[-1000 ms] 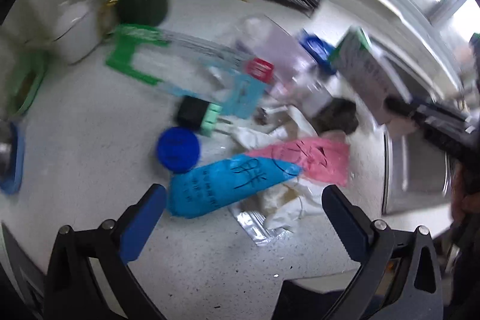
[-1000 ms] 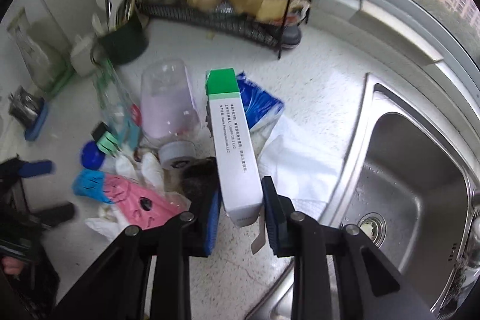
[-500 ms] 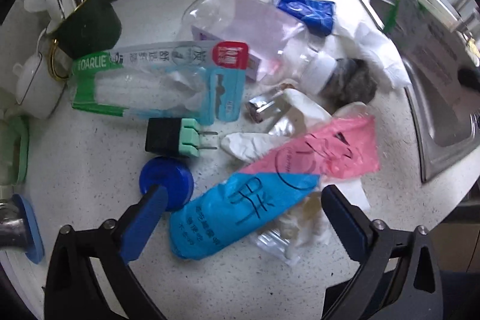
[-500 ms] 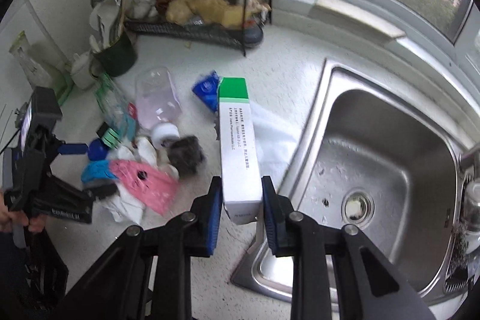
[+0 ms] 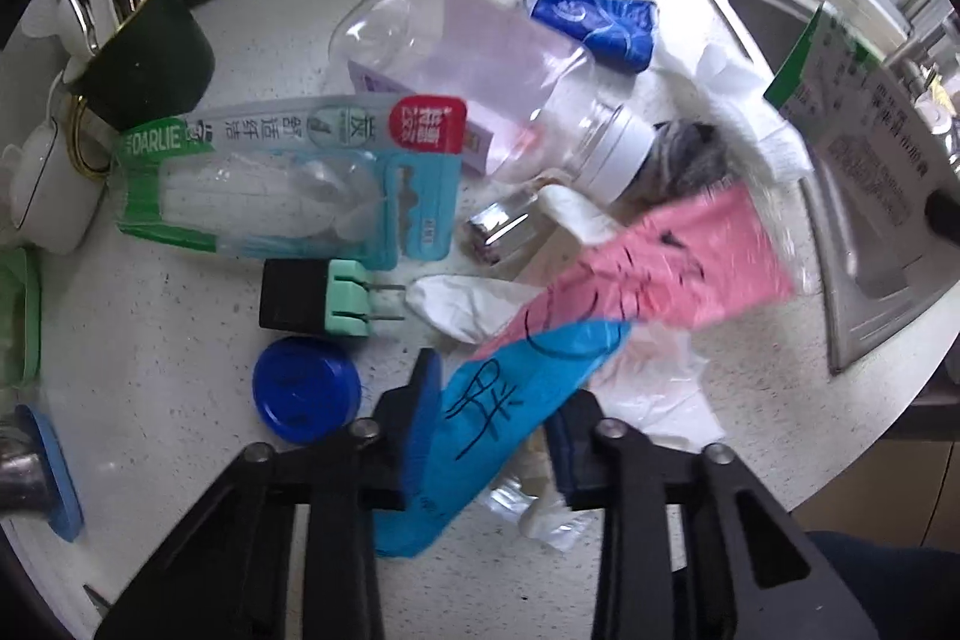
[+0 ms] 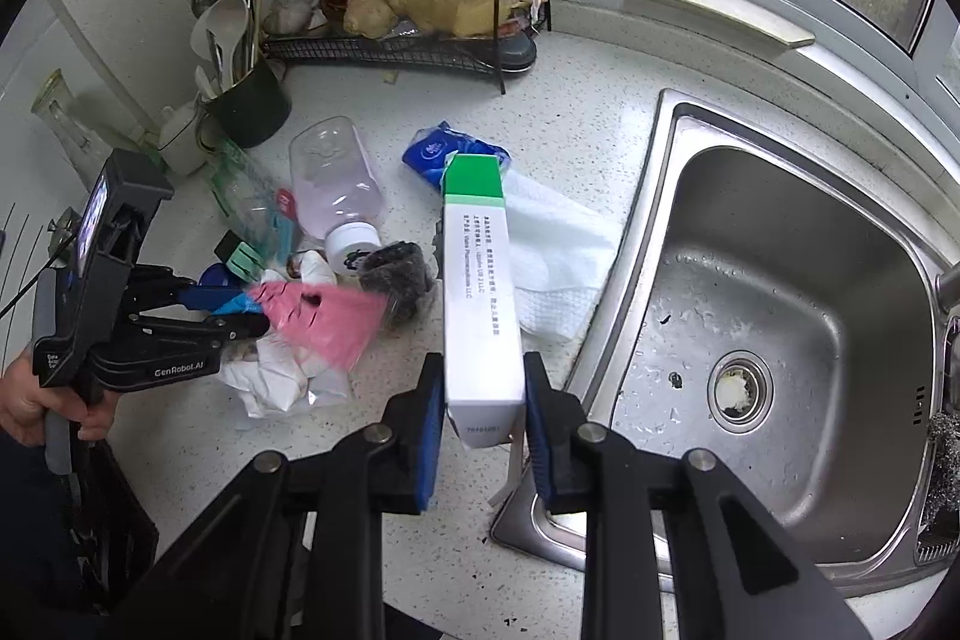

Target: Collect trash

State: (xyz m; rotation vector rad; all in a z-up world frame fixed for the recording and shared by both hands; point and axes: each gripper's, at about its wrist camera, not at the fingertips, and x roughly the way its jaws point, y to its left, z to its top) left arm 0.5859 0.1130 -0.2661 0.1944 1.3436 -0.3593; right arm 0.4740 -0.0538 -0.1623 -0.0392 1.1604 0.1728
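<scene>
My left gripper (image 5: 492, 418) is shut on the blue end of a blue-and-pink plastic wrapper (image 5: 540, 358), lifted slightly off the white counter; it also shows in the right wrist view (image 6: 318, 310). My right gripper (image 6: 483, 400) is shut on a tall white box with a green top (image 6: 480, 280), held above the counter beside the sink (image 6: 780, 310). The box shows at the right edge of the left wrist view (image 5: 852, 112). Trash on the counter: a clear plastic bottle (image 5: 480, 70), a Darlie blister pack (image 5: 282, 172), a blue lid (image 5: 306, 391), a blue packet (image 5: 594, 25).
A black-and-green plug (image 5: 318, 298), crumpled white plastic (image 5: 654, 388), a dark scrubber (image 6: 396, 274) and a white paper towel (image 6: 558, 250) lie on the counter. A wire rack with ginger (image 6: 420, 4), a dark green utensil cup (image 6: 249, 100) and a white jug (image 5: 42, 178) stand at the back.
My left gripper has closed on the blue end of the wrapper and begun lifting it. My right gripper has stayed by the sink with the box.
</scene>
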